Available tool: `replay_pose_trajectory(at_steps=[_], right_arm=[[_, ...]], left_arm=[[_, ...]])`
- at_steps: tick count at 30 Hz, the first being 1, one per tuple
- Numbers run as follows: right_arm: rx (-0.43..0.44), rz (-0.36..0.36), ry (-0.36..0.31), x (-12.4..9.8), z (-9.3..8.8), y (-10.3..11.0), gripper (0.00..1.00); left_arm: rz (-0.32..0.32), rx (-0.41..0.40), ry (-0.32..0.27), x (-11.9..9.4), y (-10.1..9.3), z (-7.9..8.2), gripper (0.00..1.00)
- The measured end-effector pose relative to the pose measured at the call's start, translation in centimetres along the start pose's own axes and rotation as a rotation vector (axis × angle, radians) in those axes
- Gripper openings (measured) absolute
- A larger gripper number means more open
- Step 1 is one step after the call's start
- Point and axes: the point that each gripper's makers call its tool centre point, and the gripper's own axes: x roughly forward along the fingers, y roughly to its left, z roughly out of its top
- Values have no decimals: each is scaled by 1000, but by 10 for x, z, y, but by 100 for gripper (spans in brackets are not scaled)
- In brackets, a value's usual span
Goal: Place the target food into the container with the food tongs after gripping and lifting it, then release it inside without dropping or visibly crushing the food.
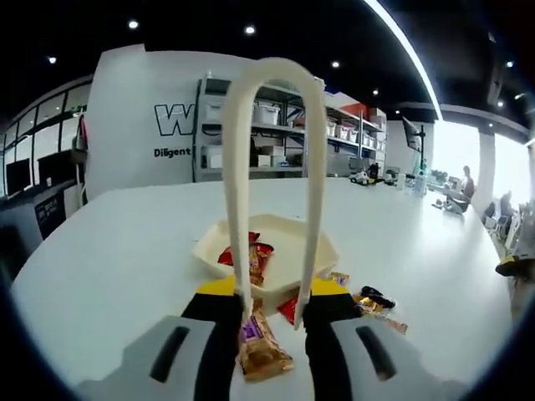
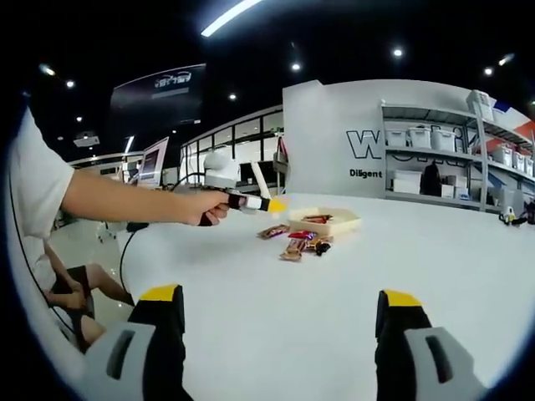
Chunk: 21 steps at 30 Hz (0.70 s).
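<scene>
My left gripper (image 1: 274,288) is shut on cream food tongs (image 1: 236,167), whose bend rises high and whose two tips point down between the yellow-tipped jaws. Under the tips lies a gold and purple wrapped bar (image 1: 261,351), with the left tip at its near end; I cannot tell if they touch. Just beyond sits the cream container (image 1: 322,242) with a red wrapped snack (image 1: 255,255) inside. My right gripper (image 2: 280,301) is open, low over the white table, with nothing between its jaws. In its view a person's hand holds the left gripper (image 2: 247,201) beside the container (image 2: 338,222).
More wrapped snacks (image 1: 374,301) lie loose on the white table (image 1: 125,251) to the right of the container, also seen as loose snacks (image 2: 299,242) before it. Shelving with bins (image 1: 276,125) stands behind. A seated person (image 2: 71,292) is at the table's left edge.
</scene>
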Motion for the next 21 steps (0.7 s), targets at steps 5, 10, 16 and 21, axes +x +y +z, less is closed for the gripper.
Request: replay_pose_trajectory(at_steps=[5,10,16,21], right_arm=[[2,-3,-9,-4,3,-2,94],[7,-14,-19,-9,4,-5,94],[7,-25,-13,-12,2,-8,94],[5,-32,-15,-12,4,-10,94]], left_arm=[[55,-35,15,3,9,-9,27],[75,-42,32,8,11,-18,28],[98,-70,46,11,18,-27,28],[98,-88,44,13,15,-26,28]])
